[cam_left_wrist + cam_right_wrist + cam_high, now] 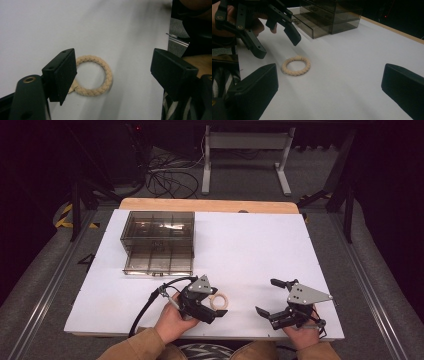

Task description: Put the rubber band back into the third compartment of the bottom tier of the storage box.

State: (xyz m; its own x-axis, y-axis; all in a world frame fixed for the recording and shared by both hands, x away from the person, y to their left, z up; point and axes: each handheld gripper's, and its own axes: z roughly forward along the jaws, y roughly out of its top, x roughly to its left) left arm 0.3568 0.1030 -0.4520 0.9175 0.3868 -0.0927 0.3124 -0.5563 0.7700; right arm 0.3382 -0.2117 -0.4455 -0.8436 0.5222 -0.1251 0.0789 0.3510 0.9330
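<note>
Near edge, left: left gripper [212, 312] tilted down over the rope ring [218, 301], jaws wide apart, nothing between the pads; not touching the ring. Ring lies flat on the white table [260, 250], just right of that gripper. Near edge, right: right gripper [272, 300] well apart from the ring, jaws spread wide, empty. Far left: smoky plastic drawer box [158, 241], lower drawer pulled out.

High view: overhead from the person's side, facing forward and down, far, whole surface [260, 240]. Left gripper view: close, steep down. Right gripper view: low, shallow across. All share the ring [218, 301] [93, 75] [296, 65].
</note>
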